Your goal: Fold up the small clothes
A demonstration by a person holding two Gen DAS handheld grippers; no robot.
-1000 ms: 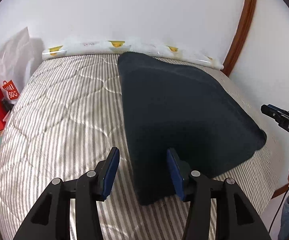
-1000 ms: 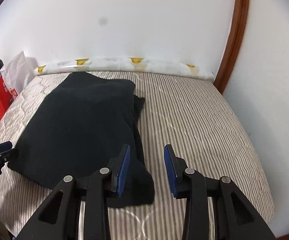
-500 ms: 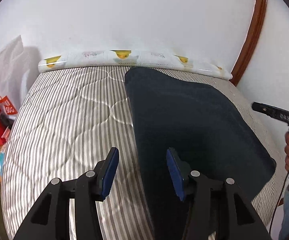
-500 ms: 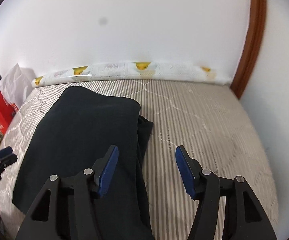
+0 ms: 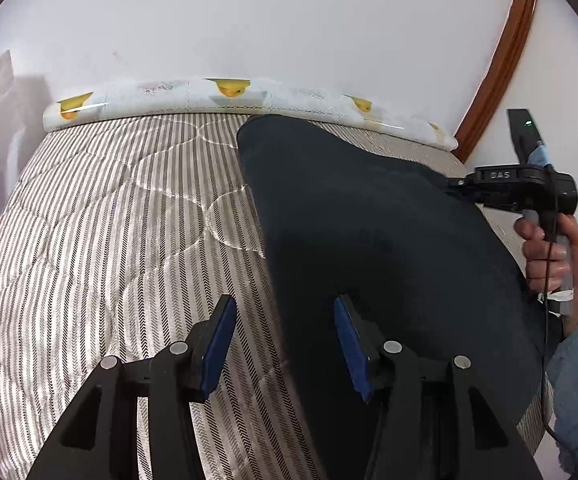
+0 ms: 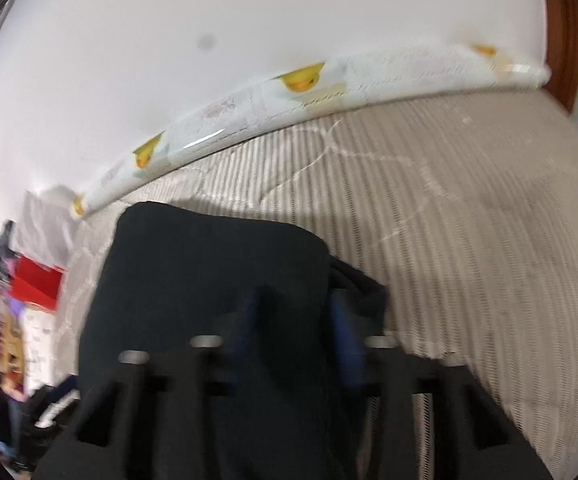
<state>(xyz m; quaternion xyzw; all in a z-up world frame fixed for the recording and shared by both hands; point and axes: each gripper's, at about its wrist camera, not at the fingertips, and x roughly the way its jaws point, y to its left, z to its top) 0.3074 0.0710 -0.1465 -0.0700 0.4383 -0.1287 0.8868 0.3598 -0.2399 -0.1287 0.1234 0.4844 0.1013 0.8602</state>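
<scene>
my left tongs (image 5: 283,344) were spread open astride the left edge of the dark navy folded cloth garment (image 5: 389,240). my right tongs (image 6: 295,326) straddled its right edge, blurred, a gap between the blue pads. i judged both should bite one layer at matching heights.

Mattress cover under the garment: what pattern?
The quilted mattress cover has grey-and-white herringbone stripes with curved stitch lines, sharpest in the left wrist view; the dark folded garment is plain.

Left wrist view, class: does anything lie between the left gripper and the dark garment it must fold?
Nothing visible does. The left gripper is open, straddling the left edge of the dark garment, which lies on the striped mattress.
</scene>
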